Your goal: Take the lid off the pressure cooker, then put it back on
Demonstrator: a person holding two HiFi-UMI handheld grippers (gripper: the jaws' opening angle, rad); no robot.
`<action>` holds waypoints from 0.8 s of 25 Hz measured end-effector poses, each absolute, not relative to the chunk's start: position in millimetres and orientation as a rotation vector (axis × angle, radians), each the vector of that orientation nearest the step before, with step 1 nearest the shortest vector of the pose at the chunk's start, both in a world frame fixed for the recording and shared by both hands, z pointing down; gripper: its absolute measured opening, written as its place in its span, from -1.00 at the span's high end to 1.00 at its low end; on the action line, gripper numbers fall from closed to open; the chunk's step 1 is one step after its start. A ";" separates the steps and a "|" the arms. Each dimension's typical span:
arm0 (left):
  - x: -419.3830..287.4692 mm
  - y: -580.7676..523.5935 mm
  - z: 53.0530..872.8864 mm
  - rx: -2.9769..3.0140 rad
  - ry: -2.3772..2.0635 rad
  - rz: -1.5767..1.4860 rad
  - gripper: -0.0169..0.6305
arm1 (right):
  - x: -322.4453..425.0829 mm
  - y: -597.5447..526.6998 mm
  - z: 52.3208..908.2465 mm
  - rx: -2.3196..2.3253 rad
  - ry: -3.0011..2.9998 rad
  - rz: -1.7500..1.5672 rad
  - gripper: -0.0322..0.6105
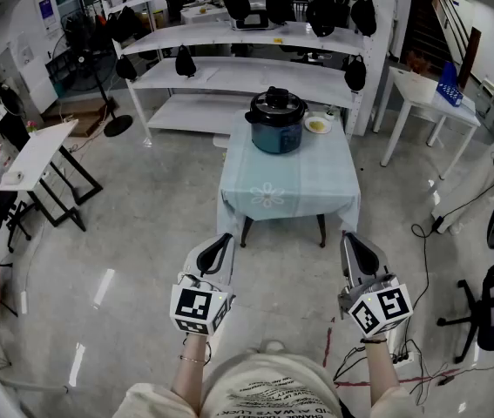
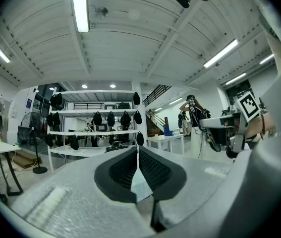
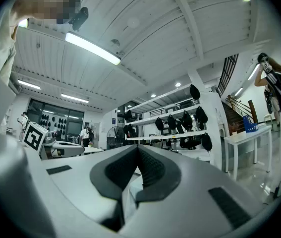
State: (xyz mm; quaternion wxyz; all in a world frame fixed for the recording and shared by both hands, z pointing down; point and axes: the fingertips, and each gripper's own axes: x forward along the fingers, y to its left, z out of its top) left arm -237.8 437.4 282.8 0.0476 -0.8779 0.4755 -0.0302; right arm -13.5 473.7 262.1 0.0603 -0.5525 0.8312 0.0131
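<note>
My left tongs (image 1: 219, 240) were pressed together with nothing in them, held low in front of me, well away from the table (image 1: 264, 200). In the middle, the pressure cooker (image 1: 276, 127) sat at the far end of that table with its lid (image 1: 275, 101) on. My right tongs (image 1: 352, 239) were pressed together and empty too. I think nothing was done yet: I had to walk up, lift the lid off, then put it back.

Blues, black & white
Pressure cooker (image 1: 276, 129) dk blue w/ black lid (image 1: 275, 101); tablecloth (image 1: 286, 185) pale blue, white flower print; shelves (image 1: 229, 77) white.
</note>
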 end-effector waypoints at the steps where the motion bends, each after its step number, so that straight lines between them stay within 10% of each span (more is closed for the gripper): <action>1: -237.2 436.1 283.1 -2.682 1.447 -0.088 0.86 | -11.8 472.4 263.0 -1.672 2.516 0.039 0.89; 15: -225.2 423.3 291.8 -2.722 1.482 -0.071 0.84 | 4.7 453.6 279.4 -1.630 2.560 -0.020 0.87; 20: -222.7 421.1 300.0 -2.754 1.500 -0.079 0.32 | 4.8 446.7 286.2 -1.593 2.570 -0.070 0.44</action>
